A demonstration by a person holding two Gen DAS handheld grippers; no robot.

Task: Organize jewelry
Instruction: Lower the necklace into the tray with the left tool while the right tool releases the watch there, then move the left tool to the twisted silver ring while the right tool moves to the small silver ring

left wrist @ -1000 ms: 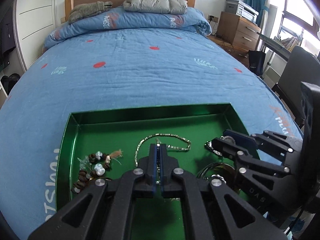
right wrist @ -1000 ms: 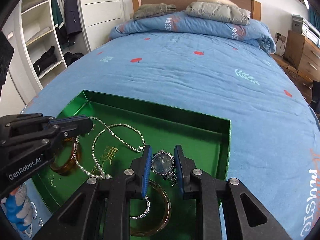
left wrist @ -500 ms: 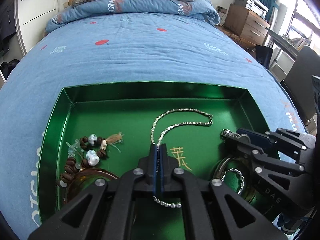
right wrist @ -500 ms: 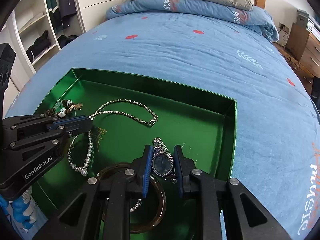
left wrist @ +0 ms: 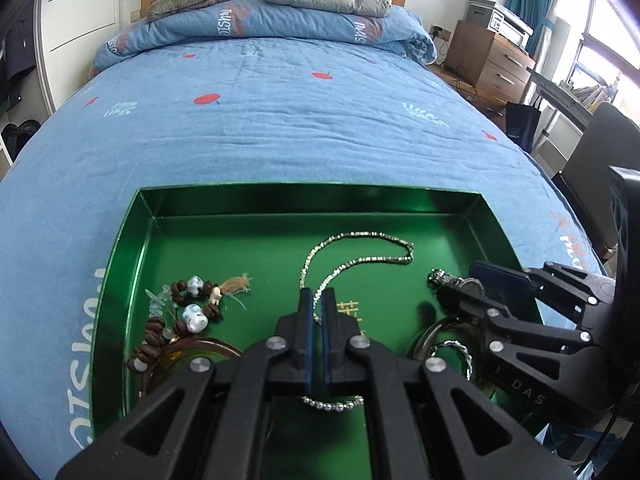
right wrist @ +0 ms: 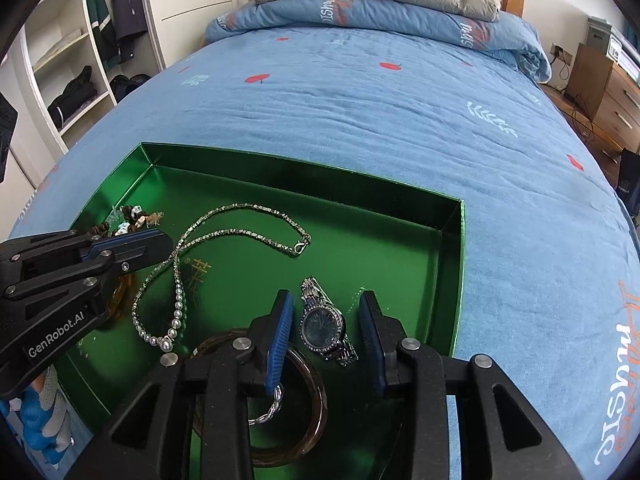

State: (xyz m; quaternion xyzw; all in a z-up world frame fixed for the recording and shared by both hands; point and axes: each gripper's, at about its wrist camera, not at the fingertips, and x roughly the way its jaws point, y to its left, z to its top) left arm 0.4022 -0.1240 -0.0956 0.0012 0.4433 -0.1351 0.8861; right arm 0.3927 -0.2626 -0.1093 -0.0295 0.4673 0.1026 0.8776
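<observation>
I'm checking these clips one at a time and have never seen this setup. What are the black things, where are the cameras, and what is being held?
There is no robot here. A person holds a two-finger tool in each hand, and each tool carries a wide-angle camera looking along its fingers. One picture comes from the left tool, the other from the right tool. A green tray of jewelry sits on a blue bedspread. In it lie a silver necklace, a bead bracelet, an amber bangle and a watch. The left tool is almost closed, with the necklace chain between its pads. The right tool's jaws are opening, and the watch lies between them, untouched.
</observation>
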